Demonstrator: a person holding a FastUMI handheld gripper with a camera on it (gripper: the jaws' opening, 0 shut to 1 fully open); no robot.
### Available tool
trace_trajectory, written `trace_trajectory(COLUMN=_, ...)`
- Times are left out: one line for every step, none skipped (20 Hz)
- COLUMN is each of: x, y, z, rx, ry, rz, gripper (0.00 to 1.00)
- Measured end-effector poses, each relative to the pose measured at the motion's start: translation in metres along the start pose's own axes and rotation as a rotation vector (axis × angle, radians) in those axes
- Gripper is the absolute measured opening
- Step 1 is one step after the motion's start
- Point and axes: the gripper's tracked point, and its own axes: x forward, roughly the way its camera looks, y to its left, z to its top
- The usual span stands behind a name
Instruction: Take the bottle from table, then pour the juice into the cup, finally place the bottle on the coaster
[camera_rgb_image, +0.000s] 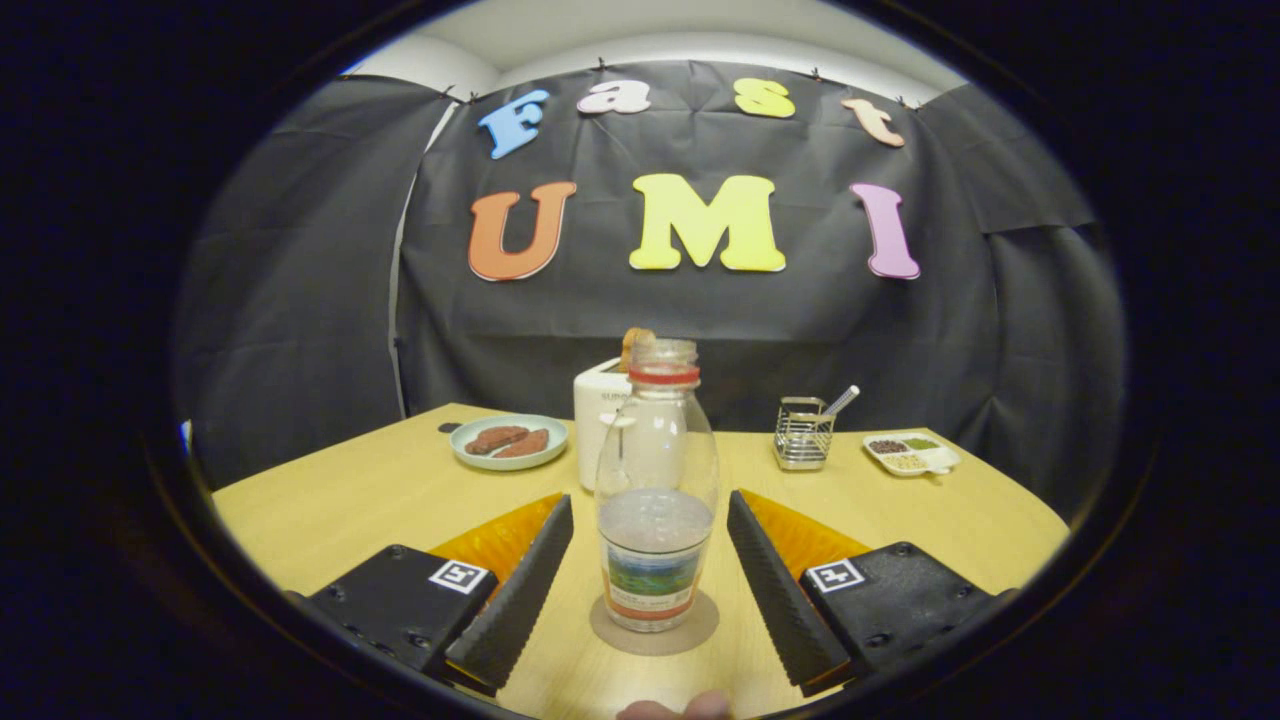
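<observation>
Bottle (655, 500) between open gripper (650, 525) fingers

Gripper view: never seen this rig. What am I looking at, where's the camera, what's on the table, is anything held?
No robot arm here: a person carries a hand-held two-finger gripper, and a fisheye camera riding on it looks forward along the fingers. The fingers stand open, either side of a clear bottle with a gap on each side, so nothing is held. The bottle has no cap, holds some liquid low down, and stands upright on a round coaster on the wooden table. Beyond it are a white toaster, a plate with food, a wire holder and a small divided tray.
</observation>
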Motion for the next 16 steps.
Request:
trace_trajectory(x=-0.008, y=0.000, z=0.010, rx=0.007, ry=-0.009, rz=0.001, gripper=1.00)
trace_trajectory(x=-0.018, y=-0.001, z=0.022, rx=0.007, ry=-0.027, rz=-0.005, gripper=1.00)
trace_trajectory(x=-0.027, y=-0.003, z=0.033, rx=0.001, ry=-0.039, rz=-0.010, gripper=1.00)
trace_trajectory(x=-0.038, y=-0.005, z=0.046, rx=-0.006, ry=-0.045, rz=-0.021, gripper=1.00)
trace_trajectory(x=-0.052, y=-0.010, z=0.059, rx=-0.011, ry=-0.058, rz=-0.038, gripper=1.00)
trace_trajectory(x=-0.067, y=-0.015, z=0.076, rx=-0.018, ry=-0.073, rz=-0.056, gripper=1.00)
trace_trajectory(x=-0.080, y=-0.020, z=0.093, rx=-0.027, ry=-0.092, rz=-0.077, gripper=1.00)
trace_trajectory(x=-0.096, y=-0.024, z=0.114, rx=-0.028, ry=-0.123, rz=-0.093, gripper=1.00)
trace_trajectory(x=-0.111, y=-0.029, z=0.132, rx=-0.029, ry=-0.142, rz=-0.107, gripper=1.00)
trace_trajectory(x=-0.128, y=-0.032, z=0.149, rx=-0.031, ry=-0.163, rz=-0.122, gripper=1.00)
trace_trajectory(x=-0.143, y=-0.038, z=0.163, rx=-0.039, ry=-0.178, rz=-0.141, gripper=0.99)
trace_trajectory(x=-0.161, y=-0.041, z=0.178, rx=-0.049, ry=-0.193, rz=-0.155, gripper=0.99)
trace_trajectory(x=-0.176, y=-0.043, z=0.191, rx=-0.063, ry=-0.206, rz=-0.165, gripper=1.00)
trace_trajectory(x=-0.191, y=-0.045, z=0.202, rx=-0.078, ry=-0.214, rz=-0.175, gripper=1.00)
trace_trajectory(x=-0.206, y=-0.045, z=0.211, rx=-0.086, ry=-0.226, rz=-0.181, gripper=1.00)
trace_trajectory(x=-0.221, y=-0.045, z=0.219, rx=-0.091, ry=-0.235, rz=-0.185, gripper=1.00)
